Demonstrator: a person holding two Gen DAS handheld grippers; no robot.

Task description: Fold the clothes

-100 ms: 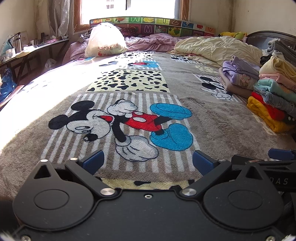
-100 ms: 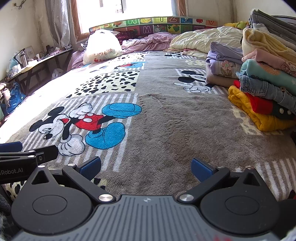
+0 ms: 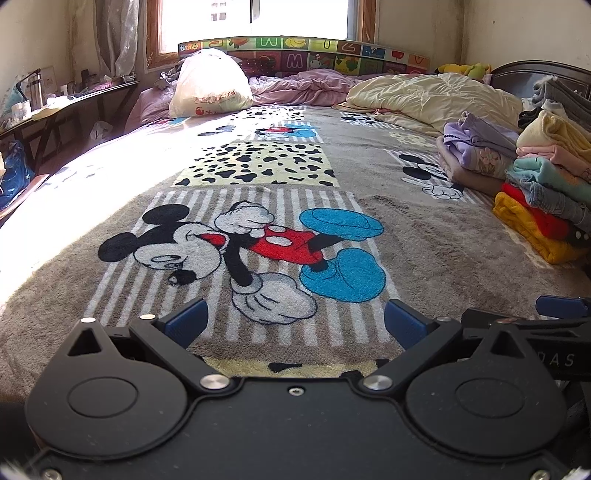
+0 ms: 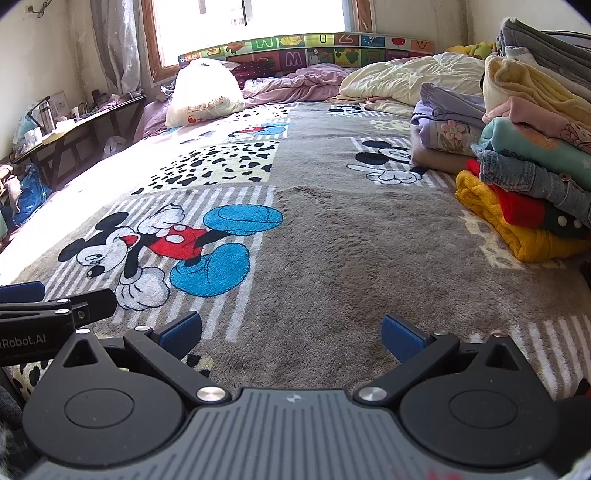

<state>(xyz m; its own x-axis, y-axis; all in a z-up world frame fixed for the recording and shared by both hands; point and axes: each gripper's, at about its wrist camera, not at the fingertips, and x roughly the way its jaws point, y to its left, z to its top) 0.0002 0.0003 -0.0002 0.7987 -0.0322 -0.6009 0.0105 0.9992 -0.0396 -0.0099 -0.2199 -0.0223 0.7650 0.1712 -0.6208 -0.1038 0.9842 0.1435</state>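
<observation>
Two tools, left tool [image 3: 293, 325] and right tool [image 4: 291, 334], one bed [image 4: 332, 240], two stacks of folded clothes, tall stack [image 4: 532, 155] and low stack [image 4: 443, 136], one white plastic bag [image 3: 208, 86], two crumpled quilts, cream quilt [image 3: 424, 98], pink quilt [image 3: 303, 86], one side worktop [image 3: 70, 107]

Camera entry, 2 views. My left wrist view sits low over the blanket [image 3: 424, 240], facing along the bed toward the window [image 3: 255, 16], the cartoon mouse print [image 3: 236, 251] centred and near. My right wrist view sits just beside it to the right, same heading, close to the folded clothes stack [image 4: 532, 184]. Shared by both: print, stack, white bag [image 3: 208, 85], headboard [image 3: 303, 51].
</observation>
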